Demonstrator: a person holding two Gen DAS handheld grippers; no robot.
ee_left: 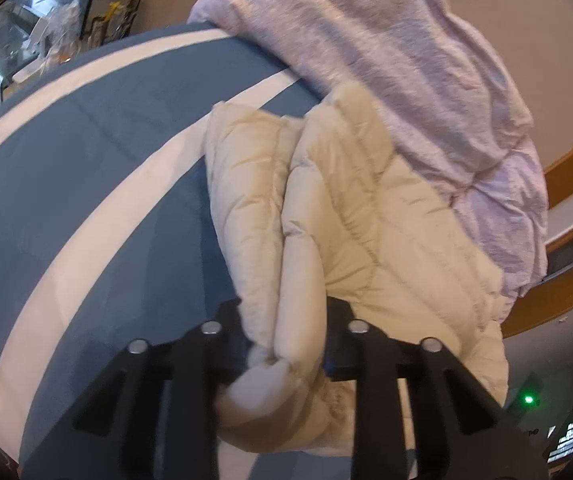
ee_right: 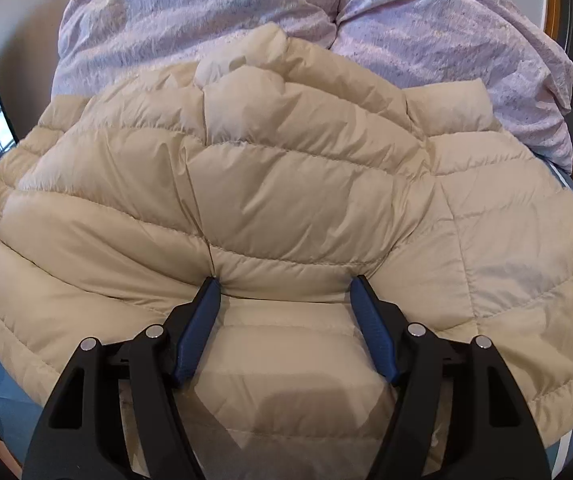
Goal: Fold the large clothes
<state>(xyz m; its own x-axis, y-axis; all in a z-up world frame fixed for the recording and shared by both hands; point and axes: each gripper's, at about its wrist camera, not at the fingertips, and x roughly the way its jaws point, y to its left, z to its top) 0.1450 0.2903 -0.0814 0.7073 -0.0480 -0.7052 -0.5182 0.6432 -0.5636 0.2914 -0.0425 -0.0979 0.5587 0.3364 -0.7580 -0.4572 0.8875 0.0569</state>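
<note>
My left gripper [ee_left: 284, 344] is pinching the jacket [ee_right: 286, 200] lying on the bed [ee_left: 86, 184]; my right gripper [ee_right: 285, 300] is hovering open over it. The slippery, puffy fabric is risking slipping free mid-fold.

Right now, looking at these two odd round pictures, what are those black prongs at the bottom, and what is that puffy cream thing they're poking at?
There is no robot here. A person holds a two-fingered clamp in each hand, and each clamp carries a wide-angle camera looking along its fingers, which bends the pictures round.

One picture comes from the left gripper. Its fingers are pinched on a bunched edge of the cream puffer jacket, so it holds the jacket.

The other comes from the right gripper. Its blue-padded fingers stand apart, their tips pressing against the jacket without clamping it.

The jacket lies on a bed with a blue and white striped sheet. A rumpled pale lilac duvet lies behind it.
</note>
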